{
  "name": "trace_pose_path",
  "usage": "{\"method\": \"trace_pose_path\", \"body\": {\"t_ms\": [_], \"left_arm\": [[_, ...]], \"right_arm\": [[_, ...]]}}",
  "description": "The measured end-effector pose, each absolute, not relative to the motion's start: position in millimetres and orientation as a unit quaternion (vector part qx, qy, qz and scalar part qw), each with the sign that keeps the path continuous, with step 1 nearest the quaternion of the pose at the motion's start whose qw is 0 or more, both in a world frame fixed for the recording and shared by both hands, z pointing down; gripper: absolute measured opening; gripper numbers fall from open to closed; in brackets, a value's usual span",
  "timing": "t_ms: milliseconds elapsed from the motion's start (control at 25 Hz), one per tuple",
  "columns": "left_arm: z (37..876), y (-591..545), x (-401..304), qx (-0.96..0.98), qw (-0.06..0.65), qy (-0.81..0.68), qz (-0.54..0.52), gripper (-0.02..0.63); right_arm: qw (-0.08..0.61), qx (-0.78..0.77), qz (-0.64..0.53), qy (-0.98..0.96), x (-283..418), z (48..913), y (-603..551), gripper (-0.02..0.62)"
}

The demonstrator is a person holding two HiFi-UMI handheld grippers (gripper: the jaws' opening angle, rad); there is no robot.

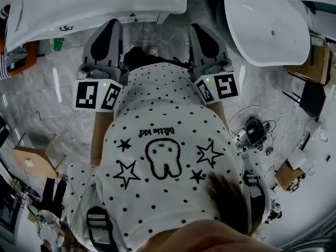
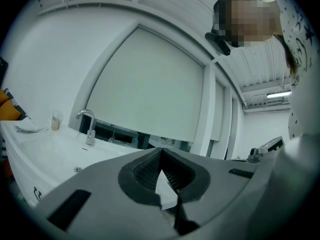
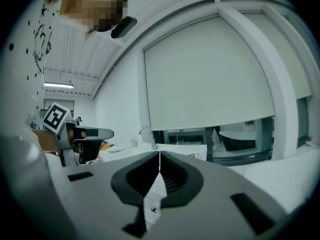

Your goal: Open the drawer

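No drawer front can be told apart in any view. In the head view both grippers are held level in front of the person's dotted shirt, facing a white counter (image 1: 94,4). My left gripper (image 1: 112,24) and right gripper (image 1: 199,29) sit side by side, with their marker cubes close to the body. The left gripper view shows the left gripper (image 2: 161,150) shut, its ribbed pads meeting with nothing between them. The right gripper (image 3: 159,154) is likewise shut and empty in the right gripper view. Both point over the counter toward a large window blind (image 2: 150,84).
A chrome tap (image 2: 88,124) and a small cup (image 2: 55,120) stand on the white counter (image 2: 45,149). A white bathtub (image 1: 268,25) lies at the upper right. Cables and boxes (image 1: 257,133) litter the floor at the right, and a wooden stool (image 1: 34,161) stands at the left.
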State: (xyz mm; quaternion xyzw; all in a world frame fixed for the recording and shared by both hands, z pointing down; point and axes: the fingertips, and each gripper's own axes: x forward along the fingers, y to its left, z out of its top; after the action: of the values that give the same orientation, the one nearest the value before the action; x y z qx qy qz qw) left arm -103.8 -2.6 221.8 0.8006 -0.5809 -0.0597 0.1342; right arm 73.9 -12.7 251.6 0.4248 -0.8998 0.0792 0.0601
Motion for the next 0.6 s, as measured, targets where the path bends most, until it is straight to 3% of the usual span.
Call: {"method": "trace_pose_path", "body": {"t_ms": [600], "left_arm": [[228,-8,-78,0.831,0.145,-0.535,-0.045,0.005]], "right_arm": [[0.062,0.456,0.088,-0.883,87,256,-6,0.014]]}}
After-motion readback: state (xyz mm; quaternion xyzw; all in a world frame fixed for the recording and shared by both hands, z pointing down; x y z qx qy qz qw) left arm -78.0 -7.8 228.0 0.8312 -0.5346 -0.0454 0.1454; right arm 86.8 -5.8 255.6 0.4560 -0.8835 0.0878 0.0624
